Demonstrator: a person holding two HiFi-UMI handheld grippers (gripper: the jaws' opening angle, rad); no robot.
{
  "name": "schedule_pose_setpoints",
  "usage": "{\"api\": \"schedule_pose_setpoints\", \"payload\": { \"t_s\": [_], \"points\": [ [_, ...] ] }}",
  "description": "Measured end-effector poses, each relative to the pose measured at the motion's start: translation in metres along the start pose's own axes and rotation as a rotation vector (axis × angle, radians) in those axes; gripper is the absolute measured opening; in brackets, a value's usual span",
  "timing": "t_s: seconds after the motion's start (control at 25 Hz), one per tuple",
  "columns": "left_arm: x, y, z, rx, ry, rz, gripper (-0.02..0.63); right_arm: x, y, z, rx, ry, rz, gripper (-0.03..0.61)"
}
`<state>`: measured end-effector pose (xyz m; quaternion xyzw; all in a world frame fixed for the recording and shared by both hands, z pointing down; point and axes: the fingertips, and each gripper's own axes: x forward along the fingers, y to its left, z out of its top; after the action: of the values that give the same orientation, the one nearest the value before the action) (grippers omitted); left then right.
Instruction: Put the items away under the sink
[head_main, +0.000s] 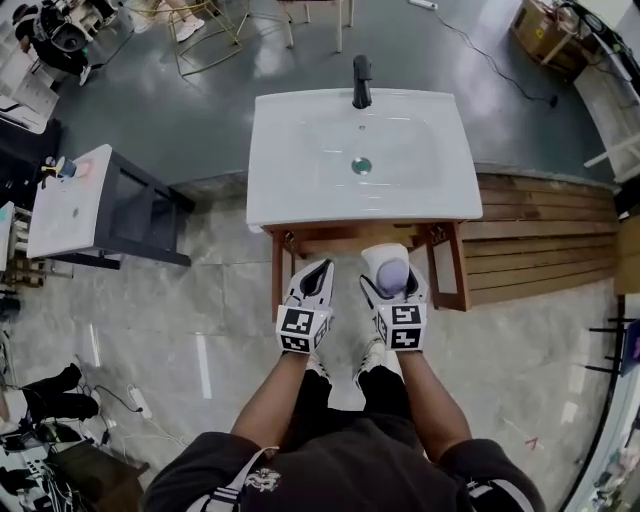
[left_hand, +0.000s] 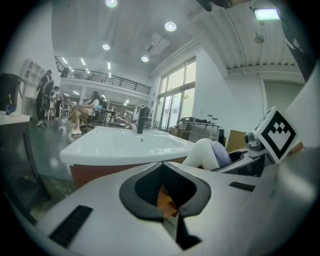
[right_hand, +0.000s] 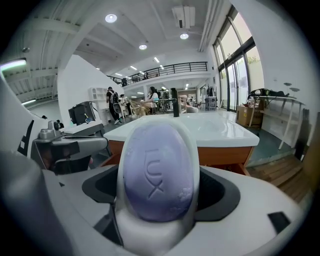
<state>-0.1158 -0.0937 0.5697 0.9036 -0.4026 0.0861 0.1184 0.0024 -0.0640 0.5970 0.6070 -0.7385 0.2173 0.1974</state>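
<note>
- The purple soap bar (right_hand: 157, 172) sits in a white dish (right_hand: 150, 234). The right tool (head_main: 392, 268) grips the dish and holds it on edge, just in front of the wooden frame (head_main: 290, 238) beneath the sink (head_main: 300, 150).
- The left tool (head_main: 316, 272) is beside it, clenched on nothing.
- Step in hand, as I judge it: carrying the soap toward the space under the basin. It is not yet stowed.
- The next move calls for dipping below the front rail without tipping the soap out.

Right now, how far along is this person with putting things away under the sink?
Nothing shows as stowed yet; the space under the sink is mostly hidden. In hand: the right gripper clamps a white dish holding a purple soap bar, in front of the wooden frame. The left gripper is shut and empty. Left: placing the dish below.
</note>
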Motion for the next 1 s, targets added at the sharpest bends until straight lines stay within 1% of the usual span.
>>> {"api": "schedule_pose_setpoints", "payload": {
  "t_s": [0.12,0.2,0.28,0.4,0.52,0.6,0.72,0.84,1.0],
  "points": [
    [0.025,0.007,-0.032,-0.002,-0.02,0.0,-0.002,0.025,-0.008,-0.025,0.015,-0.001,-0.012,0.457],
    [0.042,0.012,-0.061,0.007,-0.026,-0.002,-0.002,0.045,-0.015,-0.048,0.012,-0.004,-0.015,0.457],
    [0.061,0.019,-0.098,0.005,-0.015,0.004,-0.002,0.069,-0.021,-0.071,0.016,-0.015,-0.009,0.457],
    [0.088,0.029,-0.161,-0.024,0.013,0.015,-0.002,0.109,-0.035,-0.113,0.016,-0.025,-0.015,0.457],
    [0.115,0.04,-0.218,0.005,0.014,0.014,-0.002,0.148,-0.048,-0.157,0.013,-0.037,-0.031,0.457],
    [0.128,0.048,-0.249,0.021,0.002,0.016,-0.002,0.172,-0.052,-0.186,0.0,-0.036,-0.032,0.457],
    [0.14,0.056,-0.282,0.035,-0.047,0.006,-0.002,0.205,-0.055,-0.222,-0.029,-0.036,-0.03,0.457],
    [0.147,0.058,-0.312,0.058,-0.083,-0.004,-0.002,0.23,-0.056,-0.25,-0.029,-0.056,-0.024,0.457],
    [0.161,0.07,-0.335,0.097,-0.114,0.017,-0.002,0.258,-0.06,-0.267,-0.049,-0.092,-0.024,0.457]
  ]
}}
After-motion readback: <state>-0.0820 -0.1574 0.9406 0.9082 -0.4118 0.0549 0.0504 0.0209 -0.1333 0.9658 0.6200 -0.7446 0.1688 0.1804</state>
